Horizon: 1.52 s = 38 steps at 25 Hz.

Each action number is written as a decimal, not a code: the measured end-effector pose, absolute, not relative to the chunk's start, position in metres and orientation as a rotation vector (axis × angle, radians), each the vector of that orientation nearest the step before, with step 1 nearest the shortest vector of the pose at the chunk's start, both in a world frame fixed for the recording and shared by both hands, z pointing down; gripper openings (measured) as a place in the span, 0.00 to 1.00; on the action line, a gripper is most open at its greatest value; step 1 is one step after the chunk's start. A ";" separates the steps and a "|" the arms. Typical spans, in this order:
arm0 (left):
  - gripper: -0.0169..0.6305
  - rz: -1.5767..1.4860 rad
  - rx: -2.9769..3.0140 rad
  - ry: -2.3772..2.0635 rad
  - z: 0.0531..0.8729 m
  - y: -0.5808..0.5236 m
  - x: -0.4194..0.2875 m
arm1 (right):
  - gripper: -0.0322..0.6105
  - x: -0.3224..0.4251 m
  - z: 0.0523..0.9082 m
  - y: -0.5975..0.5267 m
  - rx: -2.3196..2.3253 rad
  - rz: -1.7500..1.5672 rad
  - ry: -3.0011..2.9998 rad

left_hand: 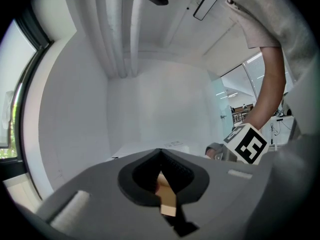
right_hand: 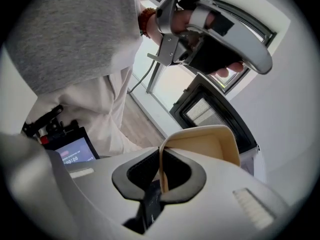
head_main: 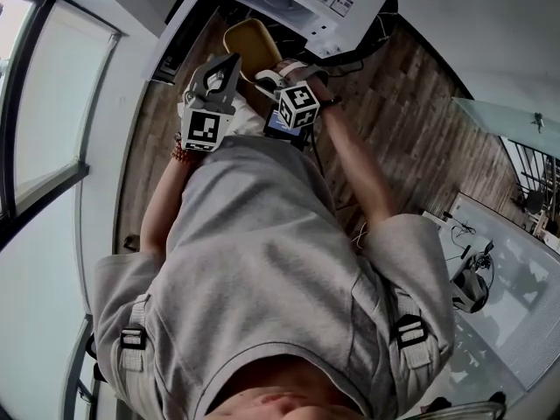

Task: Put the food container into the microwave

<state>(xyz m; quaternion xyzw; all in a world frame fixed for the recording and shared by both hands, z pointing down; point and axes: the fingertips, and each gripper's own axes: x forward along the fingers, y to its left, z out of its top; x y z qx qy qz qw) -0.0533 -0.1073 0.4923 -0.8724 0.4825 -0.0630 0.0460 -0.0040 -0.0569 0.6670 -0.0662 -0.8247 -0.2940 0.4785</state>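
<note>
right gripper view shows the right gripper (right_hand: 161, 174) with its jaws clamped on the thin rim of the tan food container (right_hand: 202, 144). the wall stands edge-on between the pads and the tub opens out toward the microwave (right_hand: 215, 109). left gripper view shows the left gripper (left_hand: 161, 176) with its jaws drawn together on a tan sliver. i take that to be another edge of the same container, though little of it shows there. in the head view the container hangs in the air just in front of the microwave, carried between both grippers and not yet inside it. the step in hand looks like the carry up to the microwave's mouth. whether the door stands fully open i cannot tell, so that wants checking before pushing in. to do it well, hold both grips firm and the tub level. move the two grippers as one so the thin rim neither twists nor slips, and enter squarely, clear of the microwave's door frame.
</note>
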 end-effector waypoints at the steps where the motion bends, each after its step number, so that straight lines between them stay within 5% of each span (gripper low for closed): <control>1: 0.02 -0.194 -2.667 1.457 0.492 -0.108 -0.050 | 0.11 -0.002 0.668 -0.057 -0.165 -0.713 -2.012; 38: 0.02 -0.266 -2.770 1.367 0.513 -0.162 -0.039 | 0.11 0.014 0.699 -0.140 0.033 -0.484 -1.994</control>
